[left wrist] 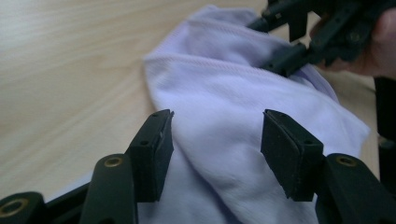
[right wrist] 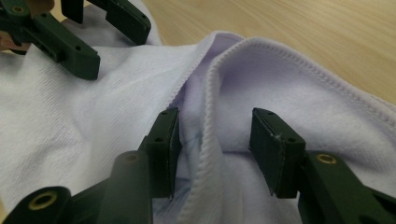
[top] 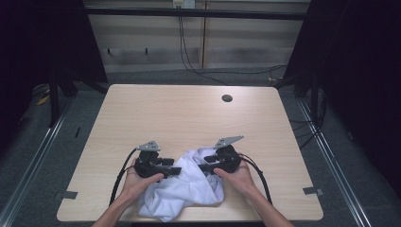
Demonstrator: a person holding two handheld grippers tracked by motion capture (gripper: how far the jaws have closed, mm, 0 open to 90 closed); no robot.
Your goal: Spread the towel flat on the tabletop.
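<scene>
The wooden table (top: 189,118) filled most of what I had on the high view, a pale top with a small round hole (top: 227,98) near its far right side. At its near edge lay the white cloth (top: 187,187), bunched in a loose heap between my 2 hands, with one fold spilling over the table's front edge.

My left gripper (top: 177,170) sat just left of the heap, pointing right across it. In the left gripper view its 2 jaws stood well apart, wide open, with the cloth (left wrist: 233,121) lying in front of and under them; a soft ridge of fabric ran up between them, but neither of the pads (left wrist: 285,149) pressed on it. I could not tell whether the lower edges of the jaws brushed the fabric.

My right gripper (top: 204,167) faced it from the right side of the heap, and the 2 grippers' tips were near each other over the cloth. In the right gripper view the jaws were also parted, somewhat less widely, straddling a stitched hem (right wrist: 210,116) that stood up as a fold between them. The hem ran close beside the left pad (right wrist: 170,140), and the right one was clear of it, so nothing was clamped. The left gripper's fingers (right wrist: 74,51) showed at the top left of that view, resting against the cloth.
</scene>
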